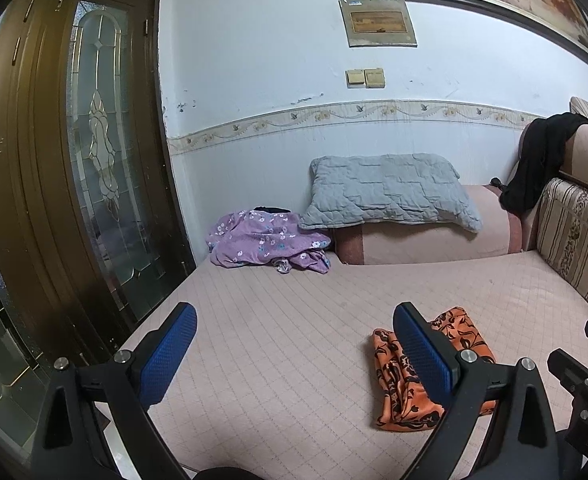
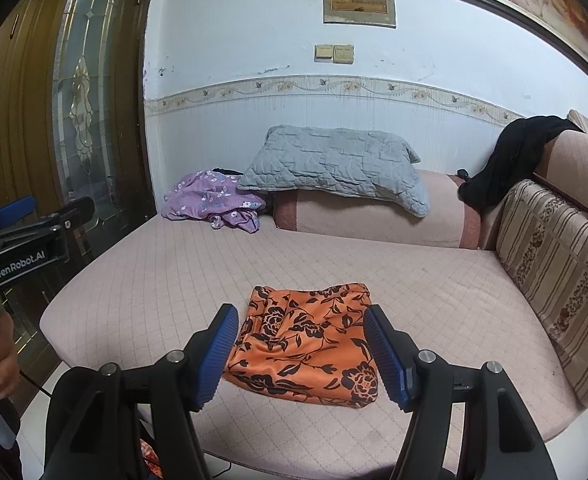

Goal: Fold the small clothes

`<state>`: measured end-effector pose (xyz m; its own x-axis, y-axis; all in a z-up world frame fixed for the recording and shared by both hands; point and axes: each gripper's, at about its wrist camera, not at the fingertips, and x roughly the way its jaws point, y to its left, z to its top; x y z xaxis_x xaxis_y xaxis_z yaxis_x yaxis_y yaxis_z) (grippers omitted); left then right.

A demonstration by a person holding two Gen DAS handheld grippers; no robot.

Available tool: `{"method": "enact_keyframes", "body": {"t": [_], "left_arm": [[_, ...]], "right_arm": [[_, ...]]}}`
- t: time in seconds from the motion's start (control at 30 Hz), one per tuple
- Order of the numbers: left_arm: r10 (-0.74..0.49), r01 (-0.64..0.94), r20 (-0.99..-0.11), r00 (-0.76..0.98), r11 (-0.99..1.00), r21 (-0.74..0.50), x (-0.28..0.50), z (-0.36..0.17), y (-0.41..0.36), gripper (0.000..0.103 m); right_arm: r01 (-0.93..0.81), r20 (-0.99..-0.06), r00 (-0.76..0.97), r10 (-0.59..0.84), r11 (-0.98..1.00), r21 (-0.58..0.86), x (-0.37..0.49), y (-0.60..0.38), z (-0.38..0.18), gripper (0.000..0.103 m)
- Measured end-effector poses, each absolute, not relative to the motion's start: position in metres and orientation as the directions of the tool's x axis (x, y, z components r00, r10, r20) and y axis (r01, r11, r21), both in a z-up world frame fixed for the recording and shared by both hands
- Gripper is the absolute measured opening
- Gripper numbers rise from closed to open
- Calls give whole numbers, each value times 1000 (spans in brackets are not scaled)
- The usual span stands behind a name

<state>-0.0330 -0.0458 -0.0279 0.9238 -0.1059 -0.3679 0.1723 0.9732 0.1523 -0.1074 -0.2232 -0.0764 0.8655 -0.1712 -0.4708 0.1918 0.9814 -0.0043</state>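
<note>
An orange garment with black flowers (image 2: 306, 348) lies folded in a compact rectangle on the pink quilted sofa seat (image 2: 154, 280). My right gripper (image 2: 300, 356) is open and empty, held just above its near edge. My left gripper (image 1: 294, 352) is open and empty, to the left of the same garment (image 1: 398, 380), whose middle is partly hidden by my right finger (image 1: 426, 356). A purple floral garment (image 1: 262, 242) lies crumpled at the back of the seat; it also shows in the right wrist view (image 2: 214, 200).
A grey quilted pillow (image 2: 334, 168) rests on the sofa arm at the back. A black cloth (image 2: 510, 156) hangs over the striped backrest (image 2: 554, 256) on the right. A wooden glass door (image 1: 74, 180) stands on the left, by the seat's edge.
</note>
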Motion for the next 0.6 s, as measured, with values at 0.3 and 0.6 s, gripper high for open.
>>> {"method": "enact_keyframes", "body": {"t": [0.3,0.6], "left_arm": [[-86,158,-370,925,973,167,-32,-31,-48,99],[-74,151,-388,919,973,172,-25,-40,-50,99]], "right_arm": [[201,-467,866,-178,980,-1,-110,-225,-74,69],[205,-490,854,-177,979,3,-101,-224,-82,69]]}}
